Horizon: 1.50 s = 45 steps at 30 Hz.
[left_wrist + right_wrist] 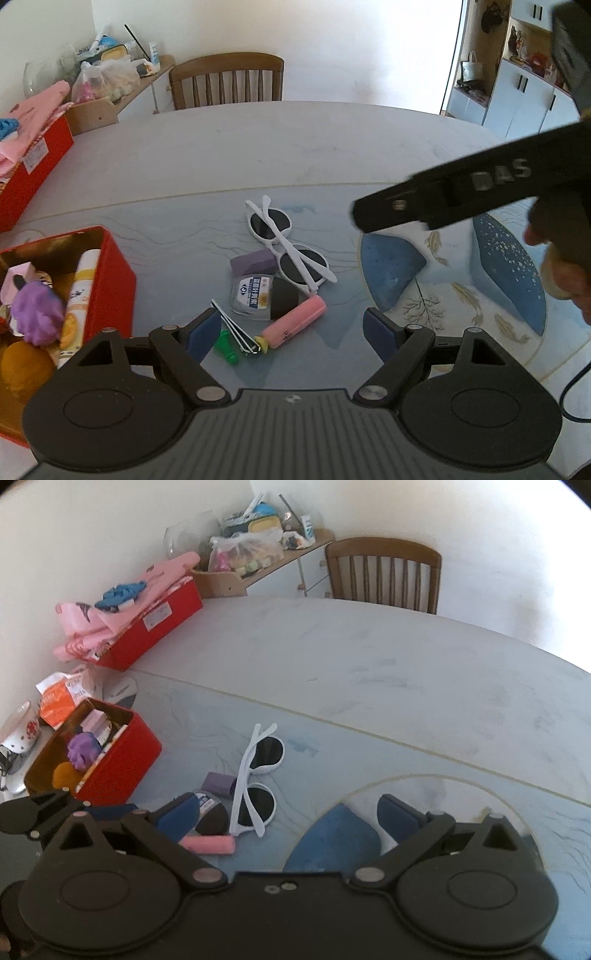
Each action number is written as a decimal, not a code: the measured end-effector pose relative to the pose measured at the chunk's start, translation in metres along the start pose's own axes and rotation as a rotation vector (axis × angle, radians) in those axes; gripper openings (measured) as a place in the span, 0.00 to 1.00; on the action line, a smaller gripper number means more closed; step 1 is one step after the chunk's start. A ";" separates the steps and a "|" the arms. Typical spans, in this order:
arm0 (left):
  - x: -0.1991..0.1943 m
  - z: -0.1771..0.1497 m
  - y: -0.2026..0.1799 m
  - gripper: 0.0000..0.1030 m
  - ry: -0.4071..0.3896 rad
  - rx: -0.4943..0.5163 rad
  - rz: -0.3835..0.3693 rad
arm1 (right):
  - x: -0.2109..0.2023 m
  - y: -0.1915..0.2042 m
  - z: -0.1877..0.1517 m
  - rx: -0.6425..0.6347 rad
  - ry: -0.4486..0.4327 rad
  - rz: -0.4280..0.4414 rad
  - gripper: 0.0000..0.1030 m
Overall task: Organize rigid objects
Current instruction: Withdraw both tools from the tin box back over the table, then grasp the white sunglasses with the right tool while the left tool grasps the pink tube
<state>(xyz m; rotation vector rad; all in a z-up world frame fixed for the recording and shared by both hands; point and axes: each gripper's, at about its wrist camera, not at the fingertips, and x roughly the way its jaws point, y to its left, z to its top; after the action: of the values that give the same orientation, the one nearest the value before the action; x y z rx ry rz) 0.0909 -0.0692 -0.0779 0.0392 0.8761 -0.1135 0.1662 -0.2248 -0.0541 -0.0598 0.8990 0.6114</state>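
A pile of small objects lies on the table: white sunglasses (286, 245) (258, 779), a purple block (254, 261) (221, 783), a clear bottle with a black cap (263, 295), a pink tube (293, 320) (208, 844), nail clippers (236, 330) and a small green piece (226, 349). My left gripper (291, 334) is open and empty just in front of the pile. My right gripper (288, 818) is open and empty to the right of the pile. An open red box (110, 269) (125, 760) with several items stands left of the pile.
A second red box (155, 627) with pink cloth on it stands at the far left by the wall. A wooden chair (227, 79) stands behind the table. A cup (20, 727) and packets lie at the left edge. A cluttered shelf (258, 554) is behind.
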 end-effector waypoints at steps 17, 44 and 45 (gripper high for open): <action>0.029 -0.004 -0.006 0.72 0.032 0.066 -0.020 | 0.065 0.028 0.001 -0.198 0.142 0.041 0.73; 0.039 -0.007 -0.025 0.15 0.086 0.114 -0.045 | 0.073 0.025 0.000 -0.248 0.118 0.047 0.10; 0.039 -0.006 -0.024 0.15 0.090 0.107 -0.046 | 0.071 0.023 0.000 -0.242 0.116 0.049 0.08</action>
<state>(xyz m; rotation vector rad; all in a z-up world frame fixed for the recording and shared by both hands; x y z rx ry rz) 0.1086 -0.0957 -0.1109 0.1247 0.9604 -0.2028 0.1870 -0.1723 -0.1024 -0.2939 0.9372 0.7665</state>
